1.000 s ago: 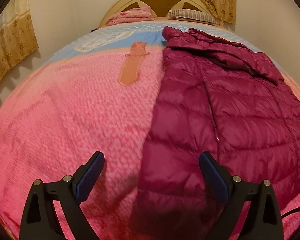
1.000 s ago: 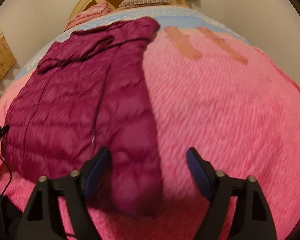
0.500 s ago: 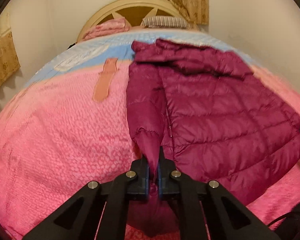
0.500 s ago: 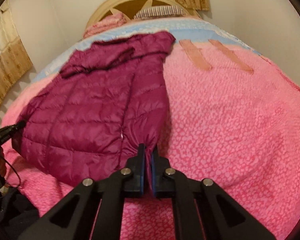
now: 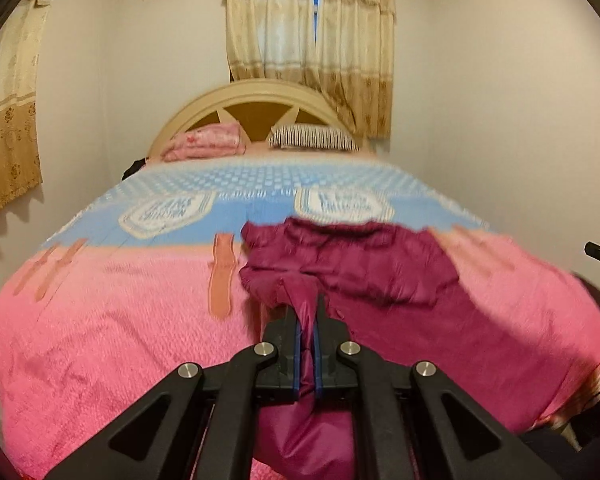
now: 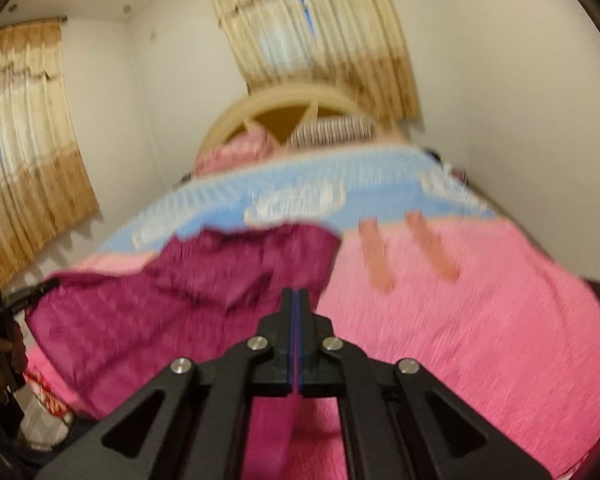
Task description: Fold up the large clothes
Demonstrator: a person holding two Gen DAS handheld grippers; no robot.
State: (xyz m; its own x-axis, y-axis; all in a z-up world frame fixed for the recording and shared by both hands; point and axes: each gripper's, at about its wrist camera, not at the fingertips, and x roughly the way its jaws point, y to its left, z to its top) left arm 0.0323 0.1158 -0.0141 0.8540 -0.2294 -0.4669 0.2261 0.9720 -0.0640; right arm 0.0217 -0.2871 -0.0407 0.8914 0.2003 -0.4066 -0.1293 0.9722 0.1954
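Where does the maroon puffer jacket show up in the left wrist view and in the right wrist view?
Left wrist: maroon jacket centre-right, hem clamped in left gripper.
Right wrist: jacket centre-left, hem clamped in right gripper.
Shared landmark: striped pillow at the headboard.

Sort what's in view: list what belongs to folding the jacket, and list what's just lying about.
Part of the job:
maroon quilted puffer jacket
left gripper, shut on its hem
right gripper, shut on its hem

Lying about:
striped pillow
folded pink blanket
beige curtains
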